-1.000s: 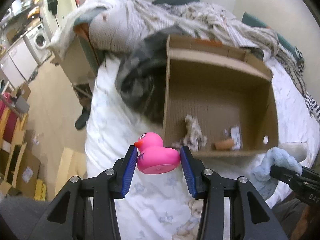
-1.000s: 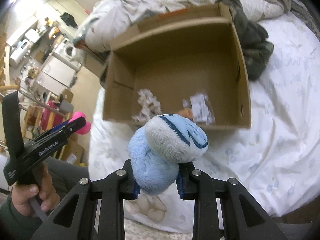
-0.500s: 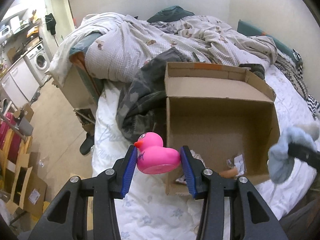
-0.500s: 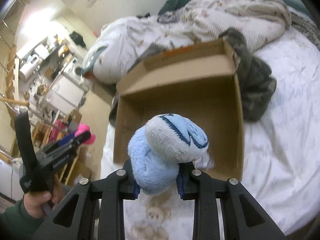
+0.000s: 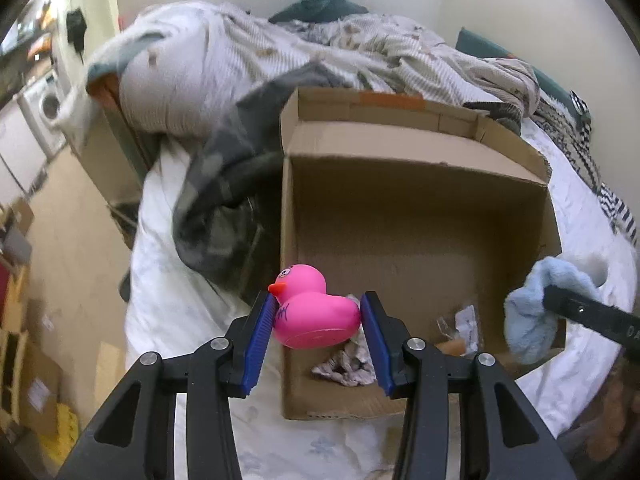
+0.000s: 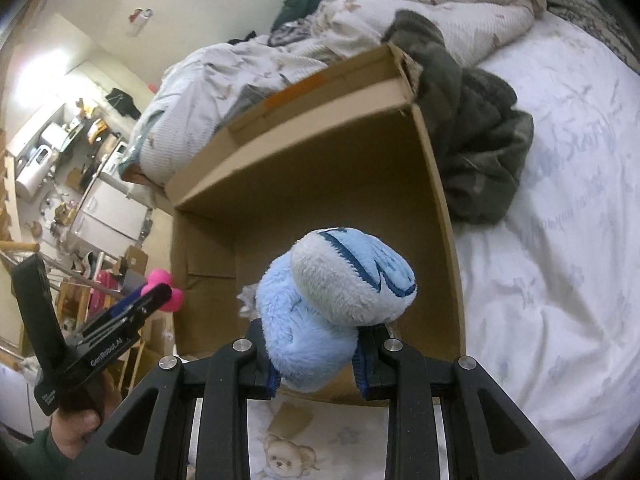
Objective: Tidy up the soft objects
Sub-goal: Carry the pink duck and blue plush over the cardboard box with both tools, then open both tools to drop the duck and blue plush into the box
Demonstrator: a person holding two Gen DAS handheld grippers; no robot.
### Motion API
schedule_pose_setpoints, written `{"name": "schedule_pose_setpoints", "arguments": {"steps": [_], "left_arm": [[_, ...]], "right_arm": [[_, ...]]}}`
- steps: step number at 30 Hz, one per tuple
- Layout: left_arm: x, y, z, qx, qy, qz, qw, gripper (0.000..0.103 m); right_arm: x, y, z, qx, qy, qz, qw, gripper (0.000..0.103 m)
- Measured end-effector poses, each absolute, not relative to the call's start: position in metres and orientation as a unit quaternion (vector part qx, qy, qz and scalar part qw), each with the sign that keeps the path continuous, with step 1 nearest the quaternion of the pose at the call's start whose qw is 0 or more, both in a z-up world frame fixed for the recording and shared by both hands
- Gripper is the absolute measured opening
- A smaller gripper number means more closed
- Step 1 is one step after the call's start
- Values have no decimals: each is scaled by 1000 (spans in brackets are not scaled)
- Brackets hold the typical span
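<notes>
Left wrist view shows your left tongs (image 5: 318,334) pinching the pink duck (image 5: 314,308), now carried above the cardboard box's (image 5: 416,204) near-left corner, while your right tongs (image 6: 314,364), squeezing the blue plush (image 6: 336,304), have risen over its front edge, so both drops look close.

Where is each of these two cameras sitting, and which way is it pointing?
Left wrist view: sits on the left gripper, looking along its fingers at a pink duck it holds over the cardboard box.
Right wrist view: sits on the right gripper, facing the box past a blue plush toy; the person's left hand shows.
Shared: both see the box, the duck, the plush toy, the bed, and each other's gripper.
</notes>
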State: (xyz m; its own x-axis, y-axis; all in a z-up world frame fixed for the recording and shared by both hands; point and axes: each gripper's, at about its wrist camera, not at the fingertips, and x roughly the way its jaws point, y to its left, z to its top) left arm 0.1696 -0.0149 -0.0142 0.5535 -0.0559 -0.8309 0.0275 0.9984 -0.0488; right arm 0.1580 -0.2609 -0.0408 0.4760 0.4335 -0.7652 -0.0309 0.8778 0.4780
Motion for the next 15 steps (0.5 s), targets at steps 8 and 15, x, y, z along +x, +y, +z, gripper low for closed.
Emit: {"name": "schedule_pose_setpoints", "arguments": {"steps": [8,15], "left_arm": [[167,-39,-22,7,473,-65,878,41],[167,-58,-41,31,504,-90,858,41]], "right_arm": [[170,-246,-55,188,513,140,826,29],[170,-230,-64,147,529,143,824,30]]}}
